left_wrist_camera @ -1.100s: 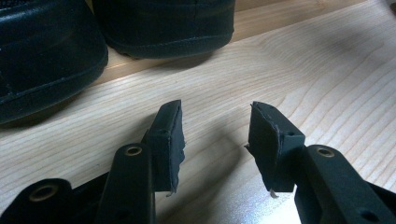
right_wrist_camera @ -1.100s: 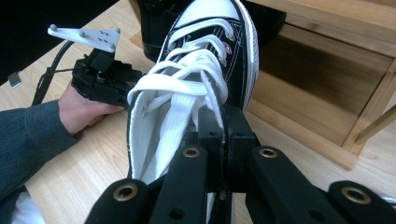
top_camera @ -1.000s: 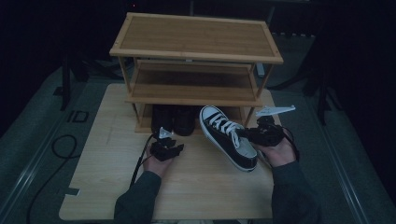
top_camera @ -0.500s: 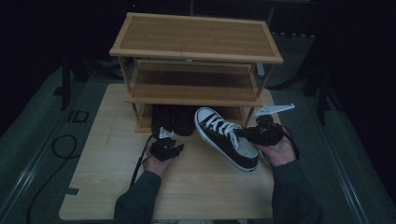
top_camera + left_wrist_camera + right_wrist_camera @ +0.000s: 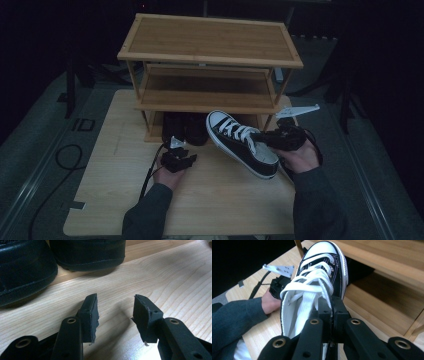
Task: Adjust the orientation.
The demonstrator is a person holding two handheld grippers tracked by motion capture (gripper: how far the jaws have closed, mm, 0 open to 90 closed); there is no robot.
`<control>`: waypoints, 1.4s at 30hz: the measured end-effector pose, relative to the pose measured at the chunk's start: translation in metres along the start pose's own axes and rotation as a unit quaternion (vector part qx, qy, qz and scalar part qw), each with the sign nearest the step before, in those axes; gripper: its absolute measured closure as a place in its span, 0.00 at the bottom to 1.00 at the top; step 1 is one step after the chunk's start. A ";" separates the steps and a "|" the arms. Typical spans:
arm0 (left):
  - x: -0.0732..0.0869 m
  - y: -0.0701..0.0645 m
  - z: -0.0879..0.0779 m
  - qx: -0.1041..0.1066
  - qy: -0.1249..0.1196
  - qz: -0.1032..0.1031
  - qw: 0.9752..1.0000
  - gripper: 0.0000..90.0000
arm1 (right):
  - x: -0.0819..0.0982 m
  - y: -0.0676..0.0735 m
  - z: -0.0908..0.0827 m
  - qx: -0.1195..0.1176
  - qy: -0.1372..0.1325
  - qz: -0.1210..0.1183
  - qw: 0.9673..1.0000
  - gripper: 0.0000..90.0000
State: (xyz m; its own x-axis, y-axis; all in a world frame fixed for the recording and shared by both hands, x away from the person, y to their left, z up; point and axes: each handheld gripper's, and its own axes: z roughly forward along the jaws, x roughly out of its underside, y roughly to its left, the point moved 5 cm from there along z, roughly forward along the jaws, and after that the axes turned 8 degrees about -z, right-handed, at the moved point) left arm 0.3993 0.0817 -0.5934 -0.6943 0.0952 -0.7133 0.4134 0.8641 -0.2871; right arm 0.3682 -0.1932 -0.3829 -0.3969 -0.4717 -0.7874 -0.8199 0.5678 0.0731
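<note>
Black canvas with a white toe cap and white laces marks the high-top sneaker (image 5: 240, 142), which is held off the wooden surface (image 5: 120, 200) by the right gripper (image 5: 265, 137). Its jaws are seen closed on the side wall of the sneaker at the ankle opening, pinching the canvas beside the laces, as the right gripper view shows (image 5: 322, 272). The sneaker is tilted, with its toe raised and pointed toward the lower part of the bamboo shoe rack (image 5: 210, 60) and its heel lower, toward the person. The toe cap is seen just in front of the rack's bottom shelf.

On that bottom shelf a pair of dark shoes (image 5: 185, 127) is set side by side, to the left of the sneaker's toe. Their rounded black toes (image 5: 25, 267) are seen close ahead in the left gripper view.

The left gripper (image 5: 186, 159) is held low over the surface, near the dark shoes. Its jaws are spread apart, and nothing is seen between them but bare wood grain.
</note>
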 end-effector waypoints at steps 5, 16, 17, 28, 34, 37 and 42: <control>0.000 0.000 0.000 0.000 0.000 0.000 1.000 0.61 | -0.008 -0.003 -0.005 0.003 -0.009 0.000 1.000 0.98; 0.000 -0.001 0.000 0.001 0.000 0.000 1.000 0.61 | -0.035 -0.019 -0.007 0.023 -0.023 0.009 0.999 0.98; 0.000 -0.001 0.000 0.001 0.000 0.001 1.000 0.61 | -0.037 -0.021 -0.006 0.027 -0.023 0.010 0.999 0.98; 0.000 0.000 0.000 0.002 0.001 0.001 1.000 0.61 | -0.065 -0.041 0.020 0.075 -0.012 0.029 0.997 0.98; 0.000 -0.001 0.000 0.003 0.001 0.001 1.000 0.61 | -0.075 -0.048 0.036 0.090 -0.023 0.044 0.995 0.98; 0.000 -0.001 0.000 0.004 0.001 0.001 1.000 0.61 | -0.079 -0.049 0.044 0.093 -0.026 0.052 0.994 0.98; 0.000 -0.001 0.000 0.004 0.001 0.001 1.000 0.61 | -0.083 -0.052 0.053 0.098 -0.031 0.062 0.993 0.98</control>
State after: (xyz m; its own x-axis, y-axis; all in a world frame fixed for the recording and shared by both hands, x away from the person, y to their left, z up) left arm 0.3991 0.0811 -0.5934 -0.6942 0.0985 -0.7130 0.4196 0.8602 -0.2898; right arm 0.4662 -0.1478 -0.3539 -0.4576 -0.3508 -0.8170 -0.6683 0.7418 0.0558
